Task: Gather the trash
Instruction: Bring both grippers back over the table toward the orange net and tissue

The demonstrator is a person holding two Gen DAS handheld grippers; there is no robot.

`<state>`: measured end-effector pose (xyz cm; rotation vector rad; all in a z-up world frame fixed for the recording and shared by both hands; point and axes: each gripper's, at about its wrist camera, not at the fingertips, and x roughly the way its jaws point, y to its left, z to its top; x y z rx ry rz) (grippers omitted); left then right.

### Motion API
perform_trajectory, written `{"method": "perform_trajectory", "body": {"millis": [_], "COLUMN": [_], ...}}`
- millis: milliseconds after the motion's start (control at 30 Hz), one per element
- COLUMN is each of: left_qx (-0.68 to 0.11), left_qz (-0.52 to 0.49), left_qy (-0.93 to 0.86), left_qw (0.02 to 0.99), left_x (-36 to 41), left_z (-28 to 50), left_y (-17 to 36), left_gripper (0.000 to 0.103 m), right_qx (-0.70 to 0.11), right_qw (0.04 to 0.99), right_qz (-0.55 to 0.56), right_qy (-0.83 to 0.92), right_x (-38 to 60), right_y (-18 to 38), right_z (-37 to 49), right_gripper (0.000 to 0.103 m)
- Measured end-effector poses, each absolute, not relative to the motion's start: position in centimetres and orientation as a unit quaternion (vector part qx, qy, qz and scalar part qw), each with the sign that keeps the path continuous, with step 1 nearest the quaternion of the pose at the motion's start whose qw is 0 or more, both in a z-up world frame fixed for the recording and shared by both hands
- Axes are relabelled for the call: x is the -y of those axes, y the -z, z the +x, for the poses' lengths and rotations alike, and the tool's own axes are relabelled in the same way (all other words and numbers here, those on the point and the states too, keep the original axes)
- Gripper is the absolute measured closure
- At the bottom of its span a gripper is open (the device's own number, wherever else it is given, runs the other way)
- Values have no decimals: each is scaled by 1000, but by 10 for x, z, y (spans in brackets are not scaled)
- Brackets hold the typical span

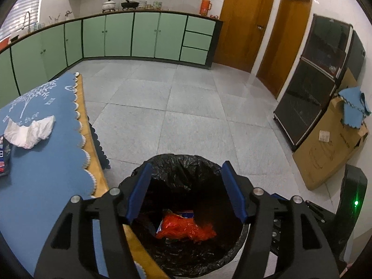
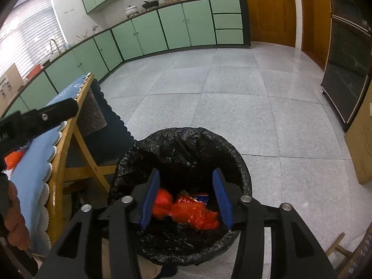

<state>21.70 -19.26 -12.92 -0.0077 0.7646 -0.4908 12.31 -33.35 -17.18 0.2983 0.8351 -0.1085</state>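
Crumpled orange plastic trash point(image 1: 186, 229) lies at the bottom of the black-lined round bin point(image 1: 204, 165), below both your tongs. Your left tongs point(image 1: 186, 191) and right tongs point(image 2: 187, 197) hang over it, each partly open and empty. White crumpled paper point(image 1: 30, 131) sits on the blue-clothed worktop point(image 1: 46, 162).

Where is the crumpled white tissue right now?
In the left wrist view, the white tissue lies on the blue tablecloth at far left, near the scalloped edge, left of the black-lined bin.

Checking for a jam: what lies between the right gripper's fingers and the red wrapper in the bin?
Nothing: the right wrist view shows open air between right gripper and red wrapper.
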Motion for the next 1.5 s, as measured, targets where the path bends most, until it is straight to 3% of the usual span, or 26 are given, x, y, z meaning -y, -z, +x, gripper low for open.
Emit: {"method": "perform_trajectory", "body": {"millis": [233,533,1000,1500], "left_qx": [-334,-293,-292,-345], "left_qz": [-24,-38,-53,-81], "left_qy": [204,105,-122,-162], "left_qw": [920,950,947,921], "left_x": [155,56,-139,-231], "left_z": [207,179,131,157], "left_y": [99,65,72,111], "left_gripper": [35,30,26,25], "right_qx": [-377,-311,-277,-297], "right_qw": [914,944,946,920], "right_qz": [138,109,80,29], "right_qy": [58,-7,-150,-256], "right_x": [331,275,121,-18], "right_y": [146,77,52,74], "right_z": [117,118,148,190], "right_gripper": [30,18,18,36]}}
